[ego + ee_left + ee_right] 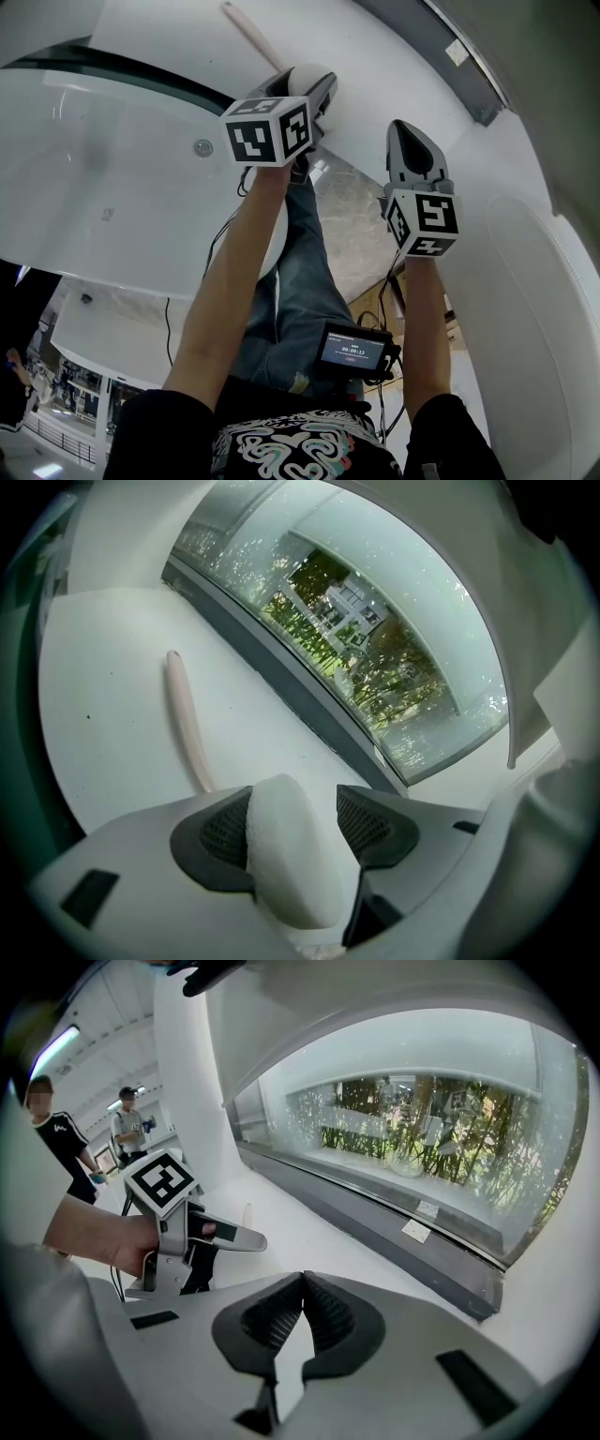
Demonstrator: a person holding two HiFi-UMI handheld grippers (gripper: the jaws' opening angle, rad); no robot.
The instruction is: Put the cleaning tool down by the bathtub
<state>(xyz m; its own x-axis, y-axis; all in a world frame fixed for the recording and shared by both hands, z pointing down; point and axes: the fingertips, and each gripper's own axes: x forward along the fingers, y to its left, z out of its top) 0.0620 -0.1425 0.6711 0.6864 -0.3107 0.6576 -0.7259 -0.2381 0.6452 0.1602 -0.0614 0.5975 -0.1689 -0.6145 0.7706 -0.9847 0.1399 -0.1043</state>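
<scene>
Reaching forward and down with both forearms, the person holds the left gripper (314, 89) over the white ledge (394, 66) beside the bathtub (112, 187), with the right gripper (405, 131) just to its right and apart from it. Only the left gripper view shows those jaws released, standing wide: the cleaning tool (295, 850) leans its white pad on the left jaw, clear of the right, with its pale handle (187, 726) lying on the ledge ahead. The right gripper view shows its own jaws clenched tip to tip on nothing.
</scene>
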